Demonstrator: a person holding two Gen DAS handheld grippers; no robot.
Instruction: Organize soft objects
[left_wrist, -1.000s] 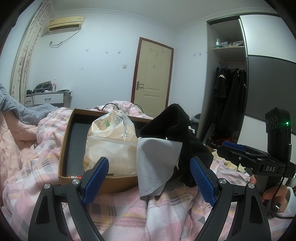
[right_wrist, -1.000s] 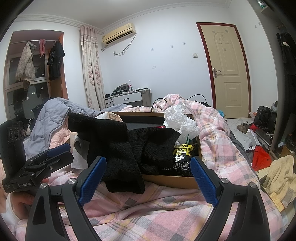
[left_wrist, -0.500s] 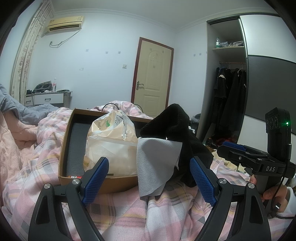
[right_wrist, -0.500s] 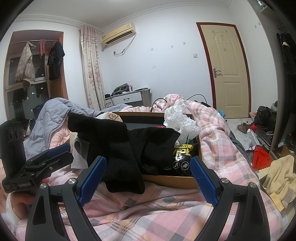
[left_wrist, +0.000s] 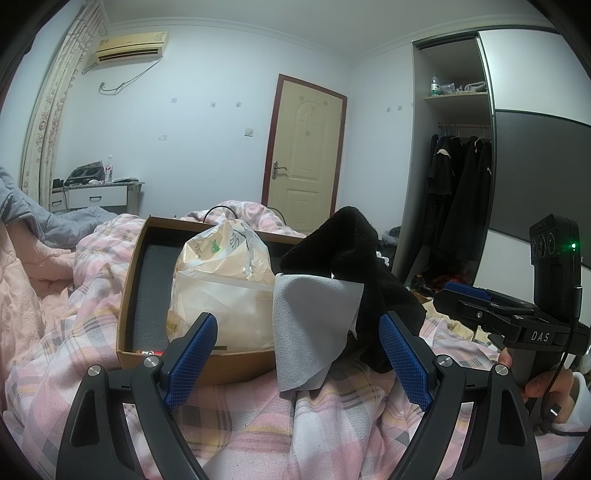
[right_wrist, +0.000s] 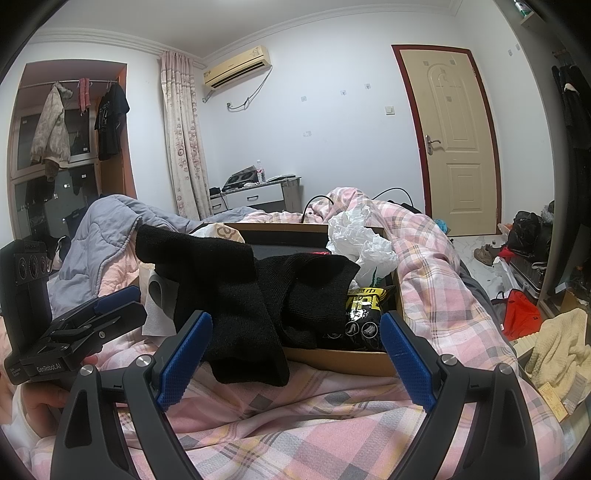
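A brown cardboard box (left_wrist: 129, 291) (right_wrist: 343, 356) sits on the pink plaid bed. A black knit garment (left_wrist: 354, 240) (right_wrist: 236, 280) drapes over its near edge. A grey cloth (left_wrist: 314, 321) hangs over the box edge beside it. A cream plastic bag (left_wrist: 221, 280) stands inside the box. A crumpled white bag (right_wrist: 358, 243) and a black-and-yellow packet (right_wrist: 365, 299) lie at the box's right end. My left gripper (left_wrist: 295, 358) is open and empty, just short of the grey cloth. My right gripper (right_wrist: 291, 358) is open and empty before the black garment.
The pink plaid quilt (right_wrist: 332, 424) covers the bed. A grey duvet (right_wrist: 103, 229) is heaped at the left. A door (right_wrist: 454, 147) and an open wardrobe (left_wrist: 454, 184) stand beyond. Bags and a cream towel (right_wrist: 557, 347) lie on the floor at right.
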